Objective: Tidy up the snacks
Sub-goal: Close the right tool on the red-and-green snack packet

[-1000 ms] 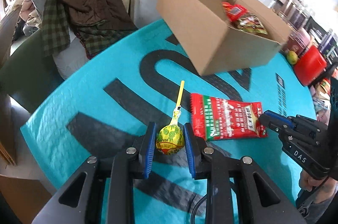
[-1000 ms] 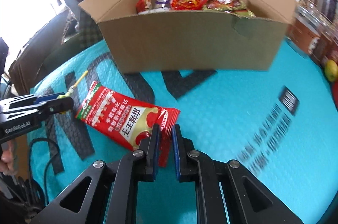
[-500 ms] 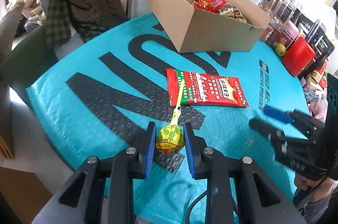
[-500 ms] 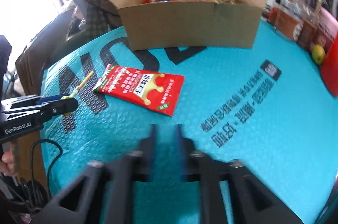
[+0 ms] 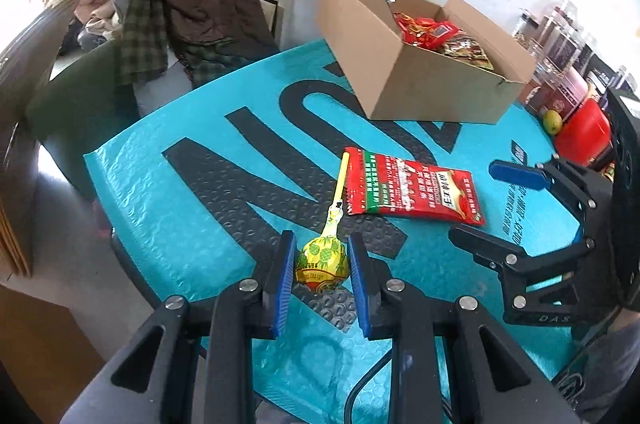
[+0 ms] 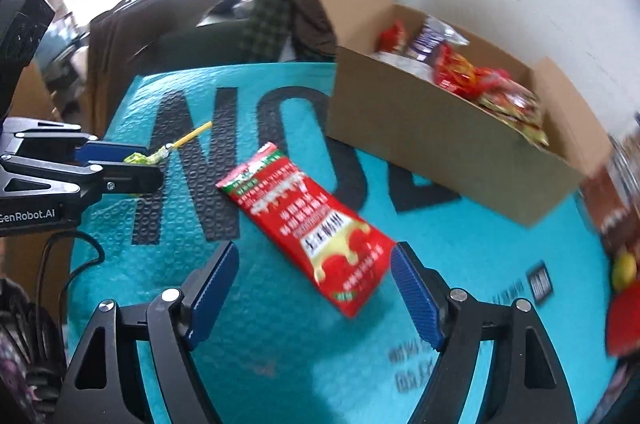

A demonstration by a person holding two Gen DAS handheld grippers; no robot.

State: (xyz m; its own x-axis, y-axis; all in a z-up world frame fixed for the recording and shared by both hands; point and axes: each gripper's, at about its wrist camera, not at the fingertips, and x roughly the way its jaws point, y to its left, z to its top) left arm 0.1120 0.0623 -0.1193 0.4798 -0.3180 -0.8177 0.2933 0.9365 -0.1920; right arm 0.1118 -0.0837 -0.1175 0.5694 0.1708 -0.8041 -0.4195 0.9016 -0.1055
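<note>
My left gripper (image 5: 321, 268) is closed on the round head of the lollipop (image 5: 321, 261), and its yellow stick points forward, away from me, toward the cardboard box (image 5: 404, 83). My right gripper (image 6: 312, 288) is wide open and holds nothing. The red snack packet (image 6: 308, 232) lies flat on the teal mat (image 6: 280, 344), just in front of the right gripper. Its long axis runs diagonally, with the near end between the two open fingers. I judge the right gripper is the nearer one for this packet.
</note>
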